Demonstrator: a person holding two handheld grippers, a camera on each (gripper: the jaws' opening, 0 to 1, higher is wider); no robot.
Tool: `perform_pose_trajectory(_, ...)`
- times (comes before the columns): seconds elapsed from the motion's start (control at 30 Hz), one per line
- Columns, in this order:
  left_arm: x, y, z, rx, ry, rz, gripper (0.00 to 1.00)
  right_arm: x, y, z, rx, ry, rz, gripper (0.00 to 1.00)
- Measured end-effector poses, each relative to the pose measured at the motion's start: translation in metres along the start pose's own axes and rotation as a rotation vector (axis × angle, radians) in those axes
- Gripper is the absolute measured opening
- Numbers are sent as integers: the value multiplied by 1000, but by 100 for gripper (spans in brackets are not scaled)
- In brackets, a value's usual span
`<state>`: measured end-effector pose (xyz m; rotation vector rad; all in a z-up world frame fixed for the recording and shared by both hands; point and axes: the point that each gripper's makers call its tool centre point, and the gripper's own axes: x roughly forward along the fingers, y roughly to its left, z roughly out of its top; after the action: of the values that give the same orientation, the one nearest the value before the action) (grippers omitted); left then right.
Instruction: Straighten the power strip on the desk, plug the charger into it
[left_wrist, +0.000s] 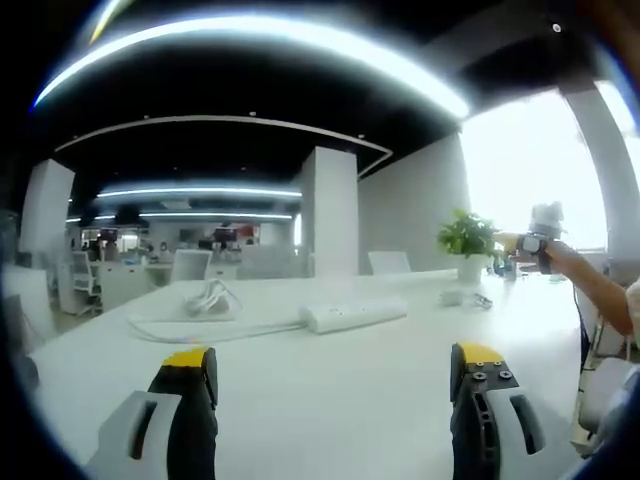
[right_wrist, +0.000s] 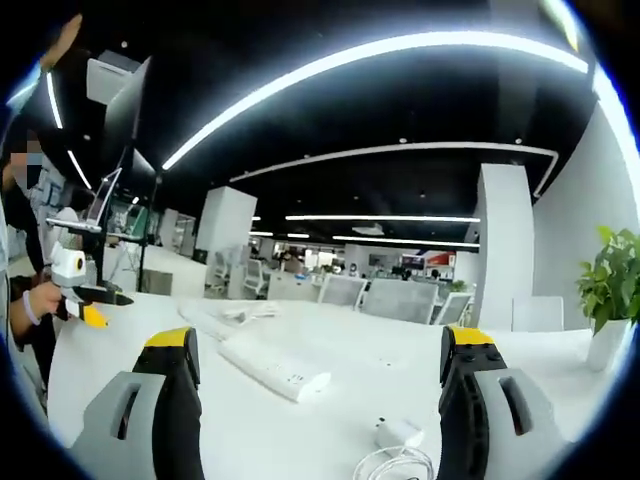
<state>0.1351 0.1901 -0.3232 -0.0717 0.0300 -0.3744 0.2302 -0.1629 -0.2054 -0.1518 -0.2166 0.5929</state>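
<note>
The white power strip (left_wrist: 355, 315) lies at a slant on the white desk (left_wrist: 330, 410), ahead of my left gripper (left_wrist: 334, 355), whose jaws stand open and empty. Its cable runs left to a loose coil (left_wrist: 205, 298). The small white charger (left_wrist: 455, 297) rests further right, near the plant. In the right gripper view the power strip (right_wrist: 275, 368) lies left of centre and the charger (right_wrist: 398, 432) sits low between the jaws with its cord (right_wrist: 395, 462). My right gripper (right_wrist: 320, 336) is open and empty above the desk (right_wrist: 300, 440).
A potted green plant (left_wrist: 467, 240) (right_wrist: 610, 290) stands on the desk's far side. A person's hand holds the right gripper (left_wrist: 540, 240) at the right edge, and the left gripper (right_wrist: 80, 280) at the left edge. Office chairs (right_wrist: 400, 298) and pillars stand behind.
</note>
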Motion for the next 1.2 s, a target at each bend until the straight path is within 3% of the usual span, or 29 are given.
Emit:
perform_pose_trajectory(0.3,-1,2,-1,8,8,3,99,16,-5,-6,-11,38,15,100)
perform_pose_trajectory(0.77,-3,1,3,9,1,3,99,28,-41,-21,-11,77,-21,100)
perform_pose_trajectory(1.07,-3,-2,3,8,1,-5,99,31,-63,-13,20,30,-42,100)
perform_pose_trajectory(1.2,-3,-2,3,9,1,-5,99,33,-66,-14,-1,40,-38,100)
